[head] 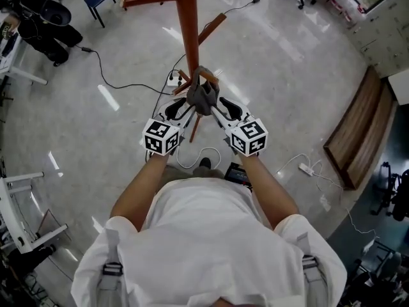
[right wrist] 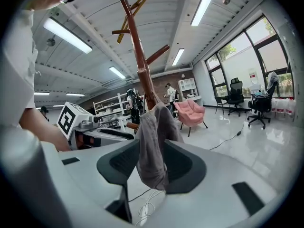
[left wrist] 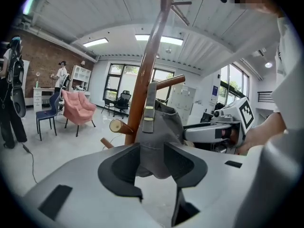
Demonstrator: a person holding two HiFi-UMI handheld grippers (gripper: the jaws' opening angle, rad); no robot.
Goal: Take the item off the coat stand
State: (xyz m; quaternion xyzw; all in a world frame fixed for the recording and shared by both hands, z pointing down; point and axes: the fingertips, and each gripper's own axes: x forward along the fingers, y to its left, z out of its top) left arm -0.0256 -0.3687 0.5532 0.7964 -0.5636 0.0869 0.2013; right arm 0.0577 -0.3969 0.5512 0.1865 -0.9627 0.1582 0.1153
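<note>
The grey cloth item (head: 203,96) hangs low on the reddish-brown coat stand (head: 186,24), straight ahead of the person at 12 o'clock in the head view. The 2 grippers flank it: the left gripper (head: 186,110) reaches in from about 7 o'clock of it, and the right gripper (head: 221,110) from about 5 o'clock. In the left gripper view the jaws stand wide apart. The item's strap and its brass-coloured buckle (left wrist: 148,119) hang down between them (the cloth fills much of the gap, yet it hangs loose rather than pinched). The right gripper view shows the same, with the jaws spread wide and the limp cloth drooping between them. On the pale floor (head: 275,69), a white power strip (head: 172,78) lies at about 10 o'clock of the item, just beside the stand's pole.
</note>
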